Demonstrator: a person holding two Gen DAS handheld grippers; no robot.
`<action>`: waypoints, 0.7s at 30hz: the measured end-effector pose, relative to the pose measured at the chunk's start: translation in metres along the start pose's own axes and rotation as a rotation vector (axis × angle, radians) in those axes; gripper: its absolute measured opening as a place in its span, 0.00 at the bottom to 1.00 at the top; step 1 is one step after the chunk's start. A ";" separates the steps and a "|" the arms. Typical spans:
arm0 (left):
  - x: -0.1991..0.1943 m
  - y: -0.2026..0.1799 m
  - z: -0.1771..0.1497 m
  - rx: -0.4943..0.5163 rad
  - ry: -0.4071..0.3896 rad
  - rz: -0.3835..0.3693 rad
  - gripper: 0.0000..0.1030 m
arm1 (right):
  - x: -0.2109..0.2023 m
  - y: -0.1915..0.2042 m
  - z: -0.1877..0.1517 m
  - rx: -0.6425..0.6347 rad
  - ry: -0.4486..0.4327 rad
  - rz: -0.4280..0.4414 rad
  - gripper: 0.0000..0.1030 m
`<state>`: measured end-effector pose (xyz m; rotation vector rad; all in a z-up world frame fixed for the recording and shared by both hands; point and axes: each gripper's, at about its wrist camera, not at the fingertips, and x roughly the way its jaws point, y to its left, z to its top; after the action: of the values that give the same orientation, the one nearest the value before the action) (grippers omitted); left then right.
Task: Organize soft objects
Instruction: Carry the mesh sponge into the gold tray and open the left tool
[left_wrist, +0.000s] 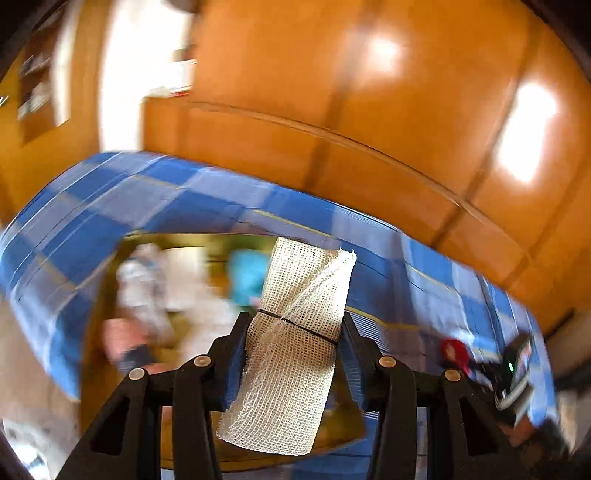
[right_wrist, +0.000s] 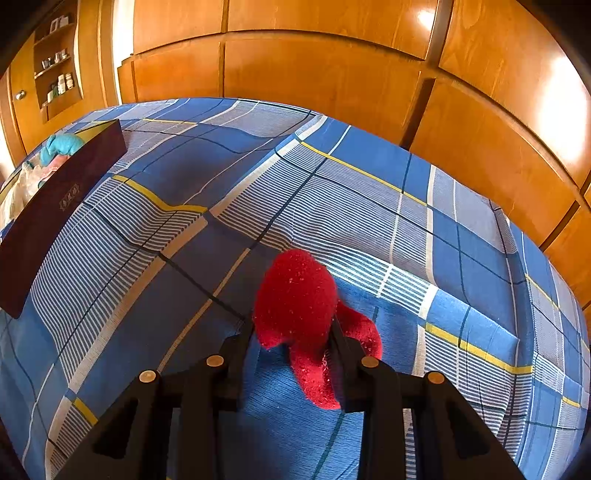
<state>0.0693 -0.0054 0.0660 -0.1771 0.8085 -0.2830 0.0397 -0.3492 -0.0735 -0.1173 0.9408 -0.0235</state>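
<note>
In the left wrist view, my left gripper is shut on a rolled cream mesh cloth bound with a thin black band. It holds the roll above an open box with a gold lining that contains blurred white, pink and teal soft items. In the right wrist view, my right gripper is shut on a red fuzzy soft object, just above the blue plaid bedsheet. The right gripper and red object also show at the right of the left wrist view.
The box shows at the far left of the right wrist view, its dark maroon wall facing me, a teal item inside. Orange wooden wardrobe doors stand behind the bed. A shelf niche with small bottles is at upper left.
</note>
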 end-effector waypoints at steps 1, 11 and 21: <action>-0.005 0.022 0.003 -0.050 0.001 0.018 0.45 | 0.000 0.000 0.000 -0.002 0.000 -0.001 0.33; 0.010 0.136 -0.021 -0.415 0.143 0.006 0.45 | 0.000 0.002 0.001 -0.008 0.003 -0.012 0.33; 0.057 0.138 -0.002 -0.520 0.221 0.010 0.46 | 0.000 0.002 0.001 -0.009 0.003 -0.011 0.33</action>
<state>0.1303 0.1077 -0.0103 -0.6381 1.0920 -0.0773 0.0407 -0.3472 -0.0733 -0.1304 0.9431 -0.0299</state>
